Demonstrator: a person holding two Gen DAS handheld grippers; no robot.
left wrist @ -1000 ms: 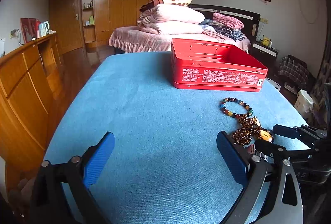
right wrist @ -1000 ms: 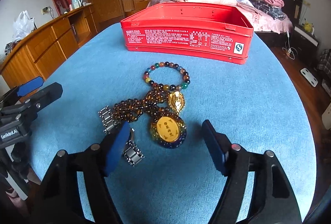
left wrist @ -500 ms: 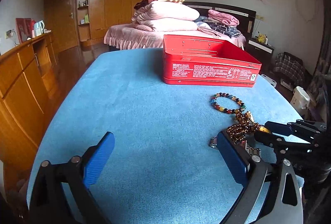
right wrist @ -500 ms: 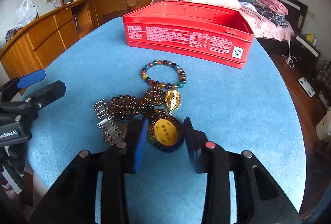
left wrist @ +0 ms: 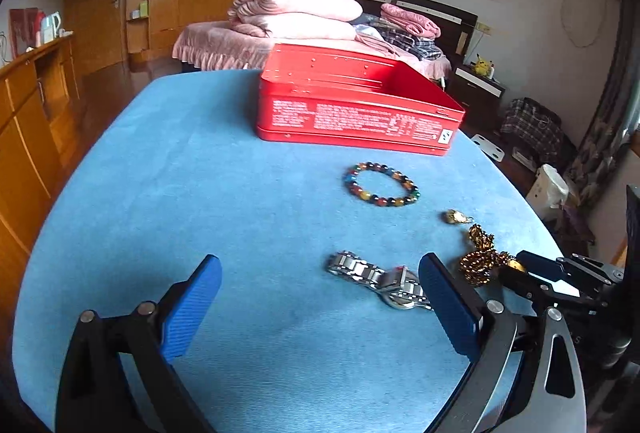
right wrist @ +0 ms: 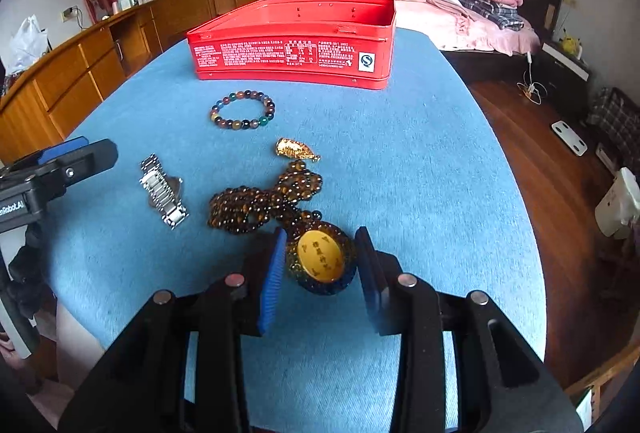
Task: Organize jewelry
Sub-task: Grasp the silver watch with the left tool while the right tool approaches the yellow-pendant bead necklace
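The right gripper [right wrist: 320, 265] has just closed on the necklace's yellow pendant [right wrist: 320, 259] to lift it toward the red tin [right wrist: 292, 53]; the left gripper [left wrist: 320, 309] waits wide open, empty.

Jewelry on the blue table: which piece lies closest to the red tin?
The multicolored bead bracelet, a closed ring lying flat just before the red tin. The silver watch and the brown bead necklace lie farther back.

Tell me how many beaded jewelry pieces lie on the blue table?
2. The multicolored bead bracelet lies alone near the red tin. The brown bead necklace lies nearer the camera, its yellow pendant clamped in the right gripper. None seems hidden.
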